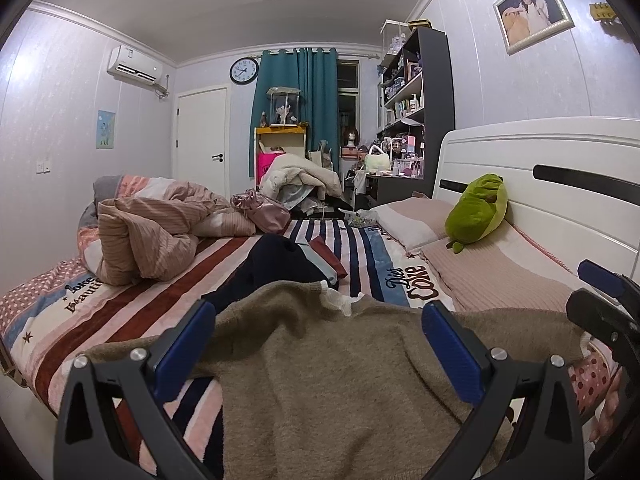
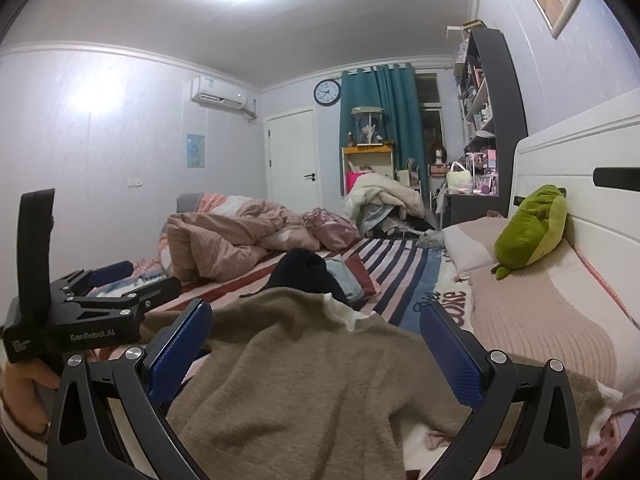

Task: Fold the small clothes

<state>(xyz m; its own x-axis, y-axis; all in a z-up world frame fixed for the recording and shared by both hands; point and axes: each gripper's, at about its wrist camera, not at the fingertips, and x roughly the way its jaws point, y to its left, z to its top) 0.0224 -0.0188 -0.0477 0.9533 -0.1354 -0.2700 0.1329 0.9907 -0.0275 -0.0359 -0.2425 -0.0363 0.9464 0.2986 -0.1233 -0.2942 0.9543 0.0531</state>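
Sweater (image 1: 320, 360), tan and fuzzy, lies spread on the striped bedsheet (image 1: 360, 248) right in front of me, its white-trimmed neckline pointing toward the dark garment (image 1: 276, 264) further up the bed. My left gripper (image 1: 320, 344) hangs over it with fingers spread wide, nothing between them; my right gripper (image 2: 316, 344) is likewise released above the same knit. Beyond, I see a rumpled pink quilt (image 1: 152, 236) and a green plush toy (image 1: 478, 210) against the white headboard (image 1: 560, 152).
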